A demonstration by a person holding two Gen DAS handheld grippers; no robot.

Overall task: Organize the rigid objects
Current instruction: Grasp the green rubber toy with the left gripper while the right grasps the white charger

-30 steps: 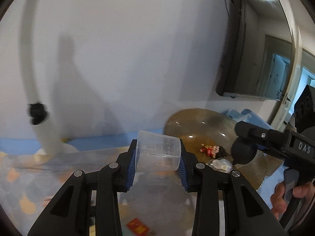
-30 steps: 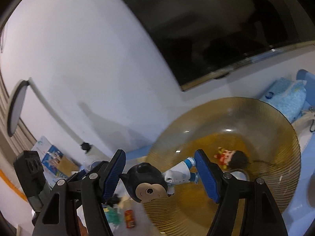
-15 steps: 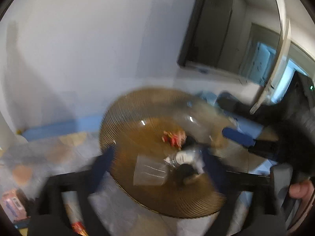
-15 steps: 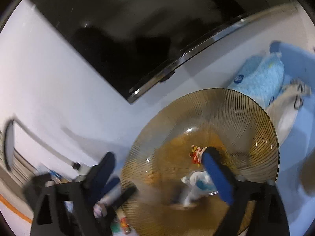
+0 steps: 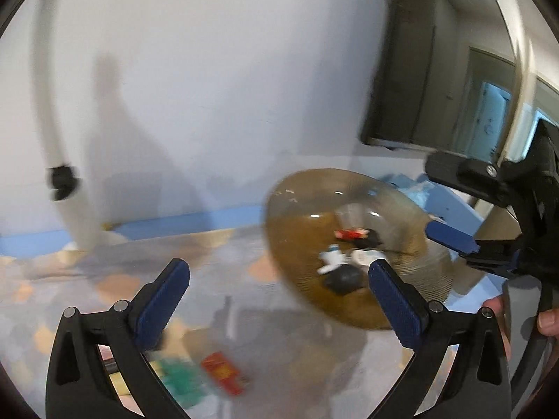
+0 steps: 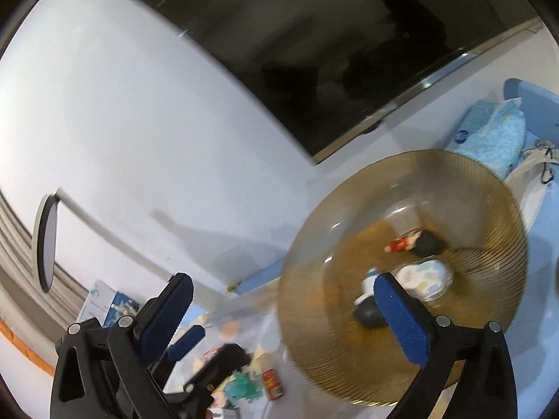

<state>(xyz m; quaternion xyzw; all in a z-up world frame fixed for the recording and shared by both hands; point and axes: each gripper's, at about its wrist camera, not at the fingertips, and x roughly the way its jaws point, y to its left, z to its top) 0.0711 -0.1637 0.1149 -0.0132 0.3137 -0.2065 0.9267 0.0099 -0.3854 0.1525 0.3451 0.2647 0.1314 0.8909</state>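
Amber bowl holds the sorted toys; both jaws wide and empty

Amber ribbed glass bowl (image 5: 353,230) stands at right on the patterned tabletop (image 5: 216,279), close to the white wall (image 5: 209,70). Inside it lie a black-headed cartoon figure (image 5: 340,274) with white and blue body, a small red figure (image 5: 351,234), a clear plastic cup (image 6: 405,220) toward the far side, and a pale wrapped packet (image 6: 424,277).

Left gripper (image 5: 279,286): jaws spread wide, nothing between the blue pads, poised over the tabletop just left of the bowl's near rim.

Right gripper (image 6: 283,309): jaws spread wide, nothing gripped; its right pad overlaps the bowl in view, with the cartoon figure behind it. A hand (image 5: 545,317) holds its handle at the right edge of the left wrist view.

Loose on the near tabletop: a red packet (image 5: 223,372) and a green item (image 5: 181,380), both blurred. A white lamp arm (image 5: 52,122) rises at far left; a dark screen (image 6: 349,52) hangs on the wall above the bowl. A pale blue pack (image 6: 489,136) sits behind the bowl.
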